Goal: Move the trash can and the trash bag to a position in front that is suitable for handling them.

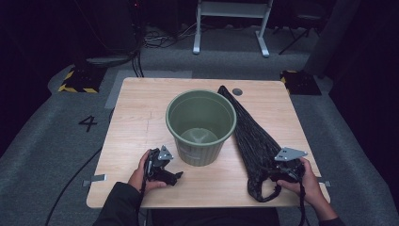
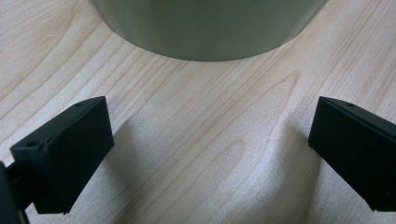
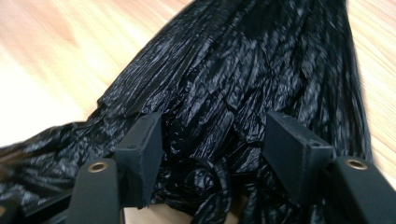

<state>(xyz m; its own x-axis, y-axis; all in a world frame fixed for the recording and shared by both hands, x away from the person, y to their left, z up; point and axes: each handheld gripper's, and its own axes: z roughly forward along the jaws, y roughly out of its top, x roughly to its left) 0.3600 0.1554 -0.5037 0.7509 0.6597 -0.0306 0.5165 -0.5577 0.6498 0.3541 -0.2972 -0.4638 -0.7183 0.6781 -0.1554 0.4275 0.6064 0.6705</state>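
A person seated at a pale, wood-grained table (image 1: pixel 136 122) holds a two-jaw gripper in each hand. At the left, the left gripper (image 1: pixel 175 176) lies low on the tabletop just short of the foot of a green plastic bin (image 1: pixel 201 126), its blocky black jaws spread wide with nothing but bare wood between them; in the left gripper view the bin's smooth, curved wall (image 2: pixel 208 28) stands just ahead of the jaw tips, apart from them. The bin is round, tapering toward its base, matte and empty, and it stands upright near the middle of the table. Right of it, a black plastic bag (image 1: pixel 249 132) lies flat in a long wedge, its narrow tip near the far edge of the table beside a small round grey grommet (image 1: pixel 237 92) and its broad, bunched mouth near the front edge; the film is thin, glossy and finely crinkled, with a loop of it curling off toward the table's front edge. The right gripper (image 1: pixel 276 175) sits over that wide end, jaws partly open and straddling a raised fold of the bag (image 3: pixel 210 140); whether the pads press on it cannot be told. Open wood lies left of the bin and along the far edge, while the bag's long side runs close beside the bin's right wall. Grey carpet (image 1: pixel 42 141) surrounds the table.
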